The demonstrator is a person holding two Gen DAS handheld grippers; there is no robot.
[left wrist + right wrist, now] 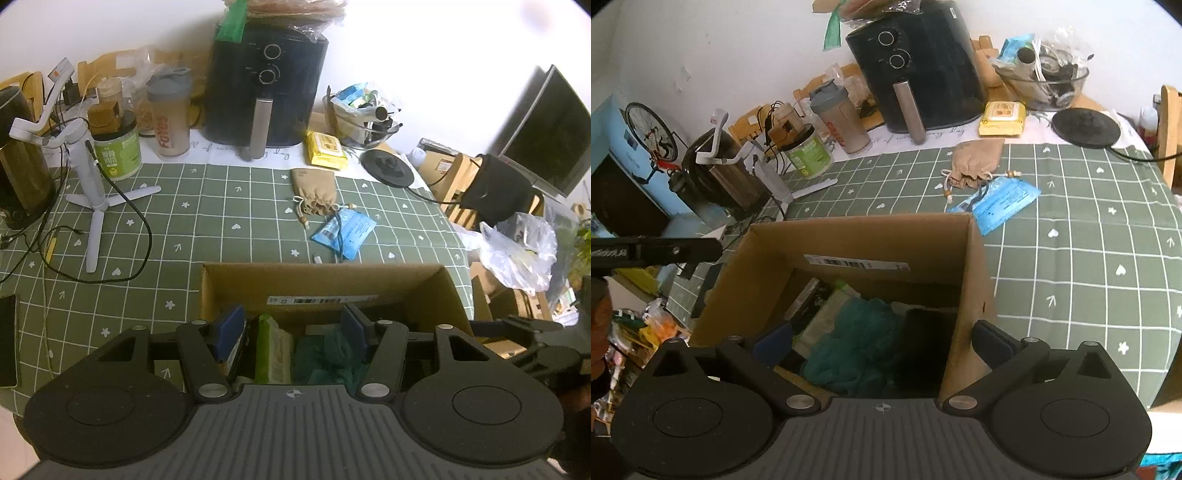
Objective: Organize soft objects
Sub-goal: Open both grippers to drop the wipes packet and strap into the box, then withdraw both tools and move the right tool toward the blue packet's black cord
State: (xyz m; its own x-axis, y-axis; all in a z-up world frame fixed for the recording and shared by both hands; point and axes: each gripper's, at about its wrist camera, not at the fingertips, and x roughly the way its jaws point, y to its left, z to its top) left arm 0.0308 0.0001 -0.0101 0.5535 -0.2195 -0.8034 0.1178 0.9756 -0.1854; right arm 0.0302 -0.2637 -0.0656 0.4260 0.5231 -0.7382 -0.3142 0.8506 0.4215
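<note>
The right gripper [882, 341], spread wide and holding nothing, hung over the cardboard box [975, 266], with the blue packet [999, 205] lying flat just past the box's far right corner.

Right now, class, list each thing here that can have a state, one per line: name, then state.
cardboard box: open, partly filled
teal mesh fabric: inside box
tan drawstring pouch: on table, cinched
blue packet: lying flat on table
left gripper: open, over box
right gripper: open, straddling box wall
</note>
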